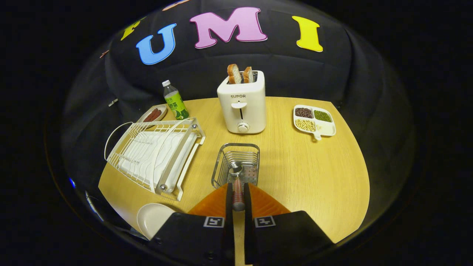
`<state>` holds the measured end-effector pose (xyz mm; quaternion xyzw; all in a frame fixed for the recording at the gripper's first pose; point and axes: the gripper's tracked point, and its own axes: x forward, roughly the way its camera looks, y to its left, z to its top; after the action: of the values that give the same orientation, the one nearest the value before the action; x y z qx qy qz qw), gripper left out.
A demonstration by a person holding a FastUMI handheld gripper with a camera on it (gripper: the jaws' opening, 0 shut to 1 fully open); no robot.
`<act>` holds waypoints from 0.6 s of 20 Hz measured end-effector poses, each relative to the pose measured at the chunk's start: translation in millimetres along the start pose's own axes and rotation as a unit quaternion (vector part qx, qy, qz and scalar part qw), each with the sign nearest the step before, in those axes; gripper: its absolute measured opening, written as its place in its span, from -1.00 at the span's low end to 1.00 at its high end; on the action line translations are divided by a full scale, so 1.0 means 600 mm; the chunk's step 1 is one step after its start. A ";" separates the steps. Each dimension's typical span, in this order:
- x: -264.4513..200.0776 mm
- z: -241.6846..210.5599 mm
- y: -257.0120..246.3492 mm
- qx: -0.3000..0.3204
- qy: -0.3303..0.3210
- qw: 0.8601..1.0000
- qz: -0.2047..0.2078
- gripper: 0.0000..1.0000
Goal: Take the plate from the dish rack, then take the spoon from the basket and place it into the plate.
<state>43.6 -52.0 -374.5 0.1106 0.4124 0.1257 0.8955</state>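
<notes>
Gripper (238, 194) nearly closed, both fingers pinching the spoon (237, 184) by its handle, bowl end over the wire basket (236, 162) just ahead, w/ the dish rack (155, 155) left of basket, plate (153, 220) on table near side of rack, toaster (242, 103) beyond basket.

With the gripper (238, 197) clamped on the spoon (237, 186), the wire basket (236, 162) stands just ahead, the dish rack (157, 155) beside it, the toaster (242, 105) beyond, and bare table (314, 170) opposite.
</notes>
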 end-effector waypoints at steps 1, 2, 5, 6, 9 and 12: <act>-0.003 0.002 0.003 -0.002 -0.001 1.000 0.000 -0.72; -0.010 0.007 0.006 0.002 -0.001 1.000 -0.003 -0.72; -0.046 0.023 0.007 0.000 -0.016 1.000 -0.016 -0.77; -0.065 0.034 0.010 0.001 -0.028 0.999 -0.019 -0.78; -0.133 0.070 0.022 0.006 -0.069 0.997 -0.026 -0.78; -0.212 0.094 0.059 0.012 -0.109 0.994 -0.012 -0.77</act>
<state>2.1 -63.9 -237.7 0.1296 0.3152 0.0971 0.9351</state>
